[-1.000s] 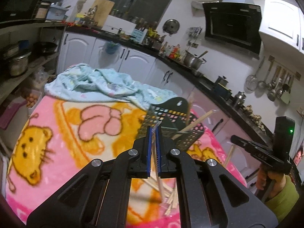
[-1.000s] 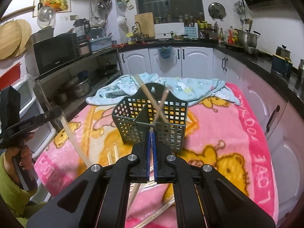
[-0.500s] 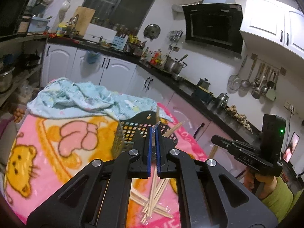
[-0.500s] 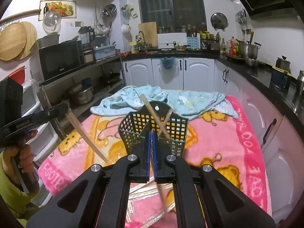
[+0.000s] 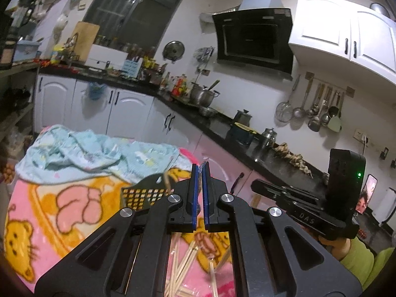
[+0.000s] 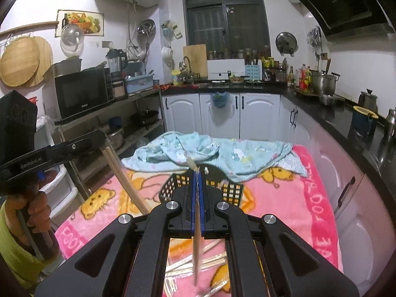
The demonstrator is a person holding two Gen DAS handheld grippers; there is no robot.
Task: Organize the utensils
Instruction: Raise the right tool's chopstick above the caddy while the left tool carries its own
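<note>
Both grippers are closed: the right gripper (image 6: 197,173) pinches one chopstick (image 6: 197,247), the left gripper (image 6: 100,136) another (image 6: 126,178). Just beyond the fingertips stands the basket (image 6: 170,185), with loose chopsticks (image 6: 195,263) below.

Basket (image 6: 230,190) w/ upright chopsticks (image 6: 191,164) blocks centre; loose chopsticks (image 6: 195,264) near; crumpled cloth (image 6: 222,153) far. Blanket (image 6: 284,210) right is clear.

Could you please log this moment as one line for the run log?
left tongs: shut on chopstick | right tongs: shut on chopstick | utensil basket: on pink blanket | loose chopsticks: below tongs
</note>
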